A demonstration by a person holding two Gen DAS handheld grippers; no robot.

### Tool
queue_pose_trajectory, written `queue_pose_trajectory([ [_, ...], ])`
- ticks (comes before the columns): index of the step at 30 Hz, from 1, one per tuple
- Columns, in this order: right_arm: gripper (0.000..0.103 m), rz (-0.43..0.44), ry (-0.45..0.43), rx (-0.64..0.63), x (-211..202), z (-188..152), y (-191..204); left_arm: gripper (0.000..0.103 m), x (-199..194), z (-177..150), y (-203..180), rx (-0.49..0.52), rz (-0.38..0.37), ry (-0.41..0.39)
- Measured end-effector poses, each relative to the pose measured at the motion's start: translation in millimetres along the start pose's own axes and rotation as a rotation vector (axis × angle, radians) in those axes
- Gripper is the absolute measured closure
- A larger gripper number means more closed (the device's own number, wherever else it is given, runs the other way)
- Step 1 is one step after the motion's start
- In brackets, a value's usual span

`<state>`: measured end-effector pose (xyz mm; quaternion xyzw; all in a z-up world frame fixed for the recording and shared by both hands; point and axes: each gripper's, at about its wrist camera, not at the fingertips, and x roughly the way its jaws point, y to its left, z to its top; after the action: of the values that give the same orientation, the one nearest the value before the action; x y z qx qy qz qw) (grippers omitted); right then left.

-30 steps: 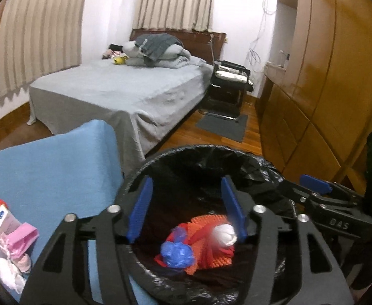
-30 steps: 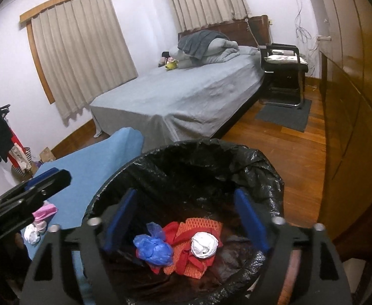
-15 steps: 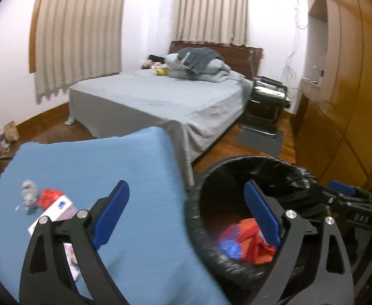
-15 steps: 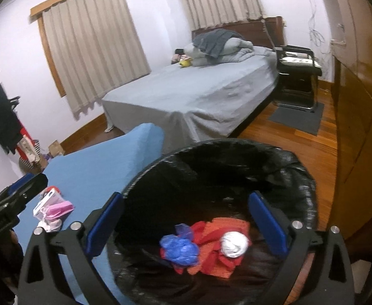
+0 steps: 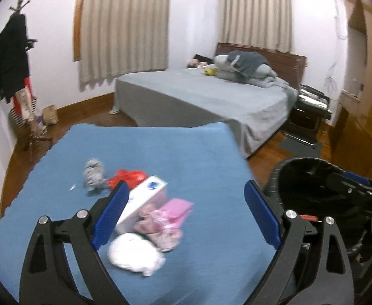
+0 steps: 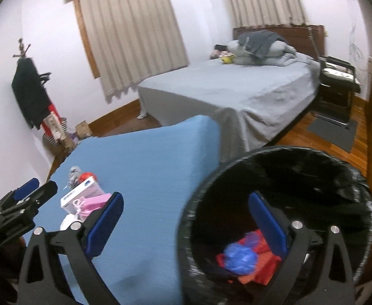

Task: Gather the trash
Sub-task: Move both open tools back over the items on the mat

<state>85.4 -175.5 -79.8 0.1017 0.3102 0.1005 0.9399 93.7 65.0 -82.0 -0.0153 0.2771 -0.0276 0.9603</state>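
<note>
Both my grippers empty, jaws wide apart. Left gripper point(image 5: 186, 218) faces the pile w/ white wad point(image 5: 135, 255) just ahead: I drop low, straddle it, squeeze gently. Bin point(image 6: 274, 226) under right gripper point(image 6: 186, 226).

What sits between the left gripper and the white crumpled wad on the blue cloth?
Nothing visible. The open left gripper frames the white wad, with the pink packaging just behind it.

Pink wrappers point(image 5: 166, 218) and white wad point(image 5: 135, 254) between the left gripper's point(image 5: 186, 218) fingers: motion-blurred, kind untellable; white box point(image 5: 142, 200) partly hidden behind left finger; bin point(image 6: 274, 203) contents smeared.
</note>
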Motion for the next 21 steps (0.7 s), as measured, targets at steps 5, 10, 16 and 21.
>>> queue_pose_trajectory([
  [5, 0.006, 0.041, 0.028, -0.040, 22, -5, 32, 0.014, 4, -6, 37, -0.033, 0.065, 0.017],
  [10, 0.006, 0.061, 0.054, -0.065, 41, -9, 53, 0.014, 9, -14, 62, -0.057, 0.103, 0.039],
  [16, 0.006, 0.071, 0.076, -0.085, 57, -12, 71, 0.014, 24, -26, 83, -0.073, 0.127, 0.077],
  [21, 0.006, 0.073, 0.093, -0.097, 67, -16, 78, 0.018, 36, -31, 94, -0.084, 0.125, 0.102],
])
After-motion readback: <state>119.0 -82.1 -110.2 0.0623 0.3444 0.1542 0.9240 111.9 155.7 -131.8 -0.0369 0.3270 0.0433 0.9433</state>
